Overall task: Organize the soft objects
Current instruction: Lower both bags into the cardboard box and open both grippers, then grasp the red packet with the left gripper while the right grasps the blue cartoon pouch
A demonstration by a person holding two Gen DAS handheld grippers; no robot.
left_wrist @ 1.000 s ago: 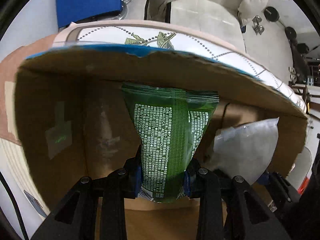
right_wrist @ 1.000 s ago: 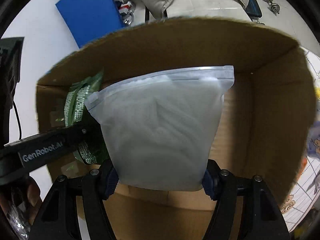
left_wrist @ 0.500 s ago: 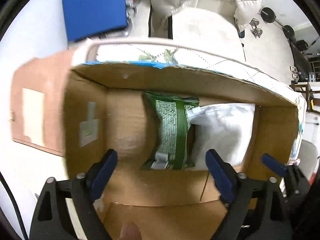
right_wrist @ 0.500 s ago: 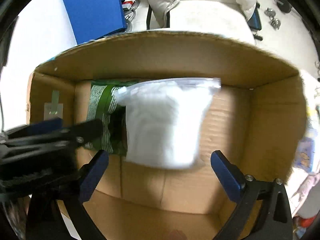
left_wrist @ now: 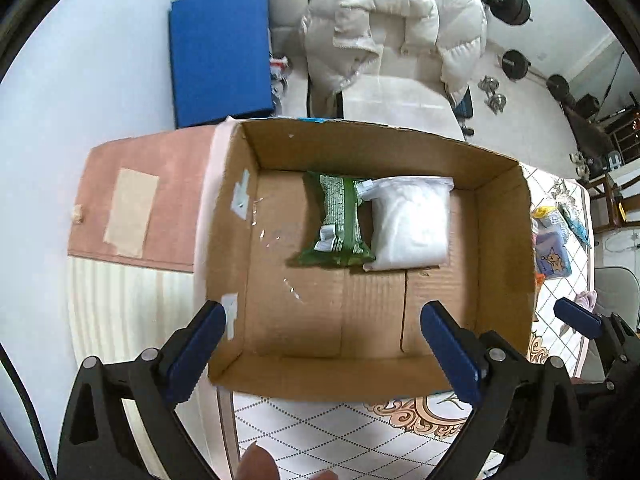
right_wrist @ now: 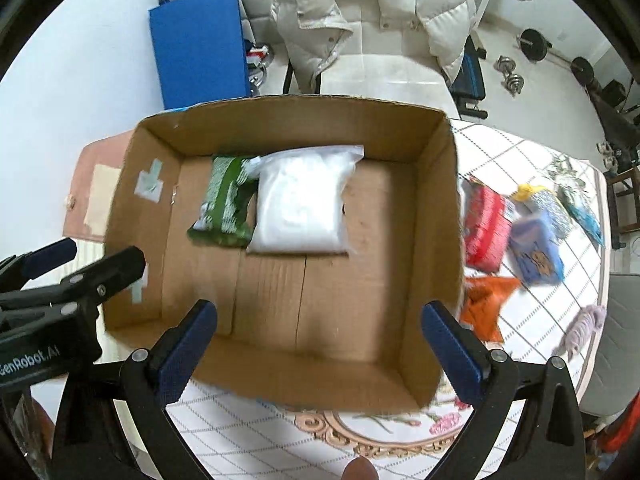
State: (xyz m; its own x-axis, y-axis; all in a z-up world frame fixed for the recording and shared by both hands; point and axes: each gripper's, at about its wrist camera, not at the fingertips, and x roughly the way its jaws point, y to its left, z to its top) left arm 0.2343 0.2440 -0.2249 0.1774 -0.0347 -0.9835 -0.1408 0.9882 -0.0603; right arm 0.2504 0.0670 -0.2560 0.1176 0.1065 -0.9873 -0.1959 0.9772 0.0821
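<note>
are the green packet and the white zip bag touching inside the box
Touching. In the left wrist view the white zip bag overlaps the green packet at its top corner, with no cardboard box floor visible between them; the right wrist view agrees.

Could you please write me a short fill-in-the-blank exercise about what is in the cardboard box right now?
1. The green packet lies inside the ____ box.
2. Beside it, touching its edge, lies a ____ zip bag.
3. The left hand-held gripper and the right hand-held gripper are both ____.
4. The red pack lies ____ the box.

Missing words: cardboard; white; open; outside
</note>
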